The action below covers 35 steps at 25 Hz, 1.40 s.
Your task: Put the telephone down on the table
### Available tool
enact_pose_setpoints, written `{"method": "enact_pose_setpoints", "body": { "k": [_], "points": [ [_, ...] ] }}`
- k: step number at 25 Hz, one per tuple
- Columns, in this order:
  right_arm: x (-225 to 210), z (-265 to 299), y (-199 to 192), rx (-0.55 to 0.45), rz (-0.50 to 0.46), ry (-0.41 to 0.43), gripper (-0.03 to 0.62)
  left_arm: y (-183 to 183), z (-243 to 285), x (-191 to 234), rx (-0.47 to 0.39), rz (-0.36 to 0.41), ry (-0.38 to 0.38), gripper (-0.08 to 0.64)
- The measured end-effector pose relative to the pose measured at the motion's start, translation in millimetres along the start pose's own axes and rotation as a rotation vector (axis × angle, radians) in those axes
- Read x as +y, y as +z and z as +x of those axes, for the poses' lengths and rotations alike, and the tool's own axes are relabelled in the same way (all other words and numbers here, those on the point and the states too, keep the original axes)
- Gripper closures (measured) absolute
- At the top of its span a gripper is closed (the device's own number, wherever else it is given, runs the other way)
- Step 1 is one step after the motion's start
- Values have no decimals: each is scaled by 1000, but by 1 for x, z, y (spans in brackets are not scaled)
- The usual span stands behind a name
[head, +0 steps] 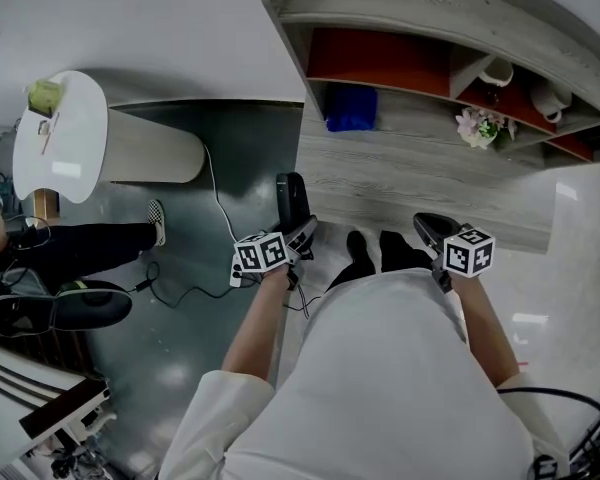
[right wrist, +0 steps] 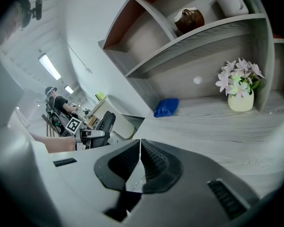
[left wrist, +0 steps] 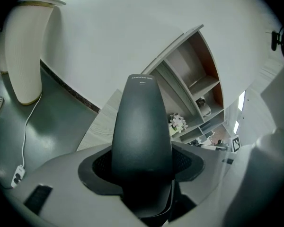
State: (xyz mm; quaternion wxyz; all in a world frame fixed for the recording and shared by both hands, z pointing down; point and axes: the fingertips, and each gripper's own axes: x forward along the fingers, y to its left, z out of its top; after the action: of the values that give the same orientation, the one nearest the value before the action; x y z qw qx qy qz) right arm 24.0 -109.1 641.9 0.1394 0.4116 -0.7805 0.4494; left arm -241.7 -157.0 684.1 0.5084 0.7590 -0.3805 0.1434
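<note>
**Inspector:** Location of the telephone [left wrist: 142, 126]?

**Recorder:** Just left of centre in the head view, at the left edge of the grey wood-grain worktop [head: 410, 193]. It is a dark handset, standing up out of the left tool [head: 298, 236]. It appears to be off the surface, not resting on it.

**Inspector:** State of that tool?

**Recorder:** Spread wide and pinching the handset's lower body, one pad on each flank. The rounded upper end projects beyond the jaws.

**Inspector:** And the other?

**Recorder:** The right tool [right wrist: 139, 167] is pressed together with nothing between its ribbed pads. It is held over the worktop at right of centre.

**Inspector:** Handling assessment?

**Recorder:** Judged a stiff moulded shell, fairly light and not fragile. The matte skin is smooth and the body tapers, so it could slide out of a loose pinch. The present hold on the broad part looks like the sound place to grip.

**Inspector:** Obstructions?

**Recorder:** A blue cloth [head: 351, 110] and a pot of flowers [right wrist: 239, 82] sit at the back under the shelves, well apart from the near strip.
</note>
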Motion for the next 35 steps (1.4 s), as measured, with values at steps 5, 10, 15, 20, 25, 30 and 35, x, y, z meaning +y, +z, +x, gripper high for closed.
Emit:
{"method": "enact_pose_setpoints", "body": {
  "k": [5,10,15,20,25,30,35],
  "points": [
    [-8,11,19,22,-14,14,572,8,24,10,24,1,22,262],
    [-16,19,26,45,-22,20,572,13,50,28,74,39,85,262],
    [-24,20,28,63,-10,14,572,23,77,50,125,110,170,262],
    [-37,16,28,75,6,-7,572,26,108,69,178,131,208,262],
    [-50,11,29,76,27,-28,572,33,132,87,230,166,276,262],
    [-56,9,31,76,37,-35,572,38,149,104,292,207,363,262],
    [-64,3,33,77,50,-48,572,40,165,114,336,212,421,262]
  ]
}}
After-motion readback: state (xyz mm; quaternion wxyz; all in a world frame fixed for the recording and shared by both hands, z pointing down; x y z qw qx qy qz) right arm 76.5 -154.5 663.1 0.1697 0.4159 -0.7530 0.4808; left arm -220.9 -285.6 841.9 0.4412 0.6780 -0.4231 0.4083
